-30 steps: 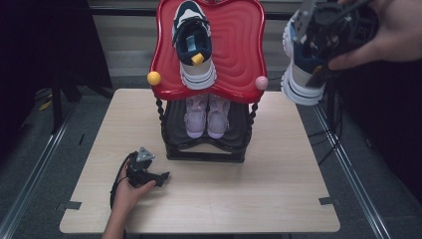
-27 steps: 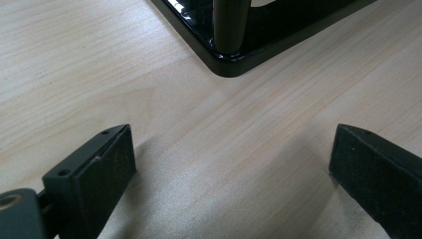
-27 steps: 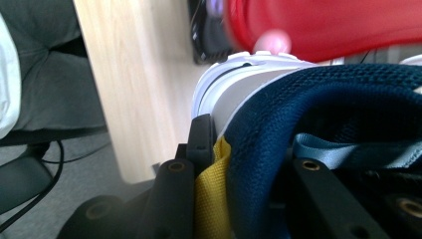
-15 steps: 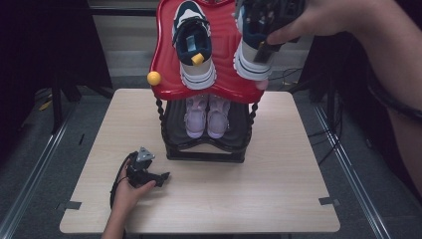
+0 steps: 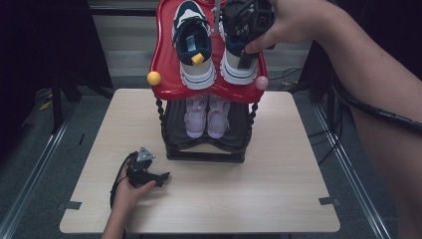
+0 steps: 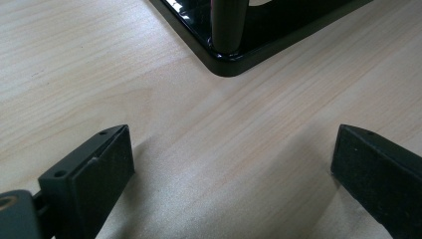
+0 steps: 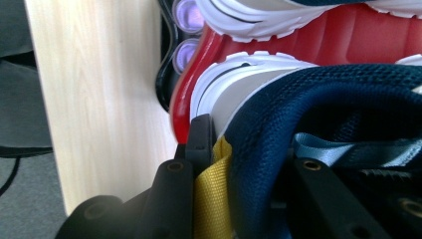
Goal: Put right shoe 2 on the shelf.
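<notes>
Now right gripper (image 5: 247, 31) lower, navy sneaker (image 5: 238, 67) set beside its mate (image 5: 193, 50) on red shelf (image 5: 161, 64)

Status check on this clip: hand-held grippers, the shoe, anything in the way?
Right hand-held gripper shut on navy sneaker, over red shelf. Left hand-held gripper open on table. Other sneaker alongside, apart.

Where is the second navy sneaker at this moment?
In the high view, the second navy sneaker is on the red top shelf, right of its partner, with the right claw shut on its heel collar.

No readable text, label, brand or number appears anywhere.
</notes>
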### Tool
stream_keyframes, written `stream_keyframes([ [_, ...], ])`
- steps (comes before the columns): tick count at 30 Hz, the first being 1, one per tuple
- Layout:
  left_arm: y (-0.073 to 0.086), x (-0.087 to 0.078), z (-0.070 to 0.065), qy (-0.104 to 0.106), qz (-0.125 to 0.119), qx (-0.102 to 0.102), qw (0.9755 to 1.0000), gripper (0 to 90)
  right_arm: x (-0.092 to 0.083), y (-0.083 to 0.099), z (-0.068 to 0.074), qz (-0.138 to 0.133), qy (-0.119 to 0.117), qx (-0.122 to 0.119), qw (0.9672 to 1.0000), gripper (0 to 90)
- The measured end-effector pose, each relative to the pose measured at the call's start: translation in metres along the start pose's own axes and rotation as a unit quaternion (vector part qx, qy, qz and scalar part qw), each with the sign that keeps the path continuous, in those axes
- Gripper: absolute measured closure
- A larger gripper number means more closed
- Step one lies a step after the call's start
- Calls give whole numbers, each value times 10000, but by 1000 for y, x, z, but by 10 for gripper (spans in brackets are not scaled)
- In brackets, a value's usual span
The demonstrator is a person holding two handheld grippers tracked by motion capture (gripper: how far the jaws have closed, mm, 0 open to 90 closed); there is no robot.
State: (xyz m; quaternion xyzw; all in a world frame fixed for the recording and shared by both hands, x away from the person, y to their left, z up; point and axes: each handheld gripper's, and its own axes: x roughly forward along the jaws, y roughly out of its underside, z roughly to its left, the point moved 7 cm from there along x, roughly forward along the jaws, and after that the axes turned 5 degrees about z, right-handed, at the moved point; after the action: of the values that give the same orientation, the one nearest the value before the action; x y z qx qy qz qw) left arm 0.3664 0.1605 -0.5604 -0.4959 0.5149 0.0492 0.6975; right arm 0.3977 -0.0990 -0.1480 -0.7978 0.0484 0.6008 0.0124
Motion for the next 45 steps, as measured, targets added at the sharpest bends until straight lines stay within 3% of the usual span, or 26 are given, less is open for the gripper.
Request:
stream_keyframes([
  [12, 0, 0, 0, 8, 3, 5, 10000, 24, 17, -9, -7, -28, 52, -131, 9999, 717],
  [29, 0, 0, 0, 11, 7, 10, 10000, 22, 22, -11, -5, -34, 75, -299, 9995, 713],
  [45, 0, 0, 0, -17, 2, 27, 10000, 21, 26, -10, -4, -207, 83, -41, 9997, 698],
])
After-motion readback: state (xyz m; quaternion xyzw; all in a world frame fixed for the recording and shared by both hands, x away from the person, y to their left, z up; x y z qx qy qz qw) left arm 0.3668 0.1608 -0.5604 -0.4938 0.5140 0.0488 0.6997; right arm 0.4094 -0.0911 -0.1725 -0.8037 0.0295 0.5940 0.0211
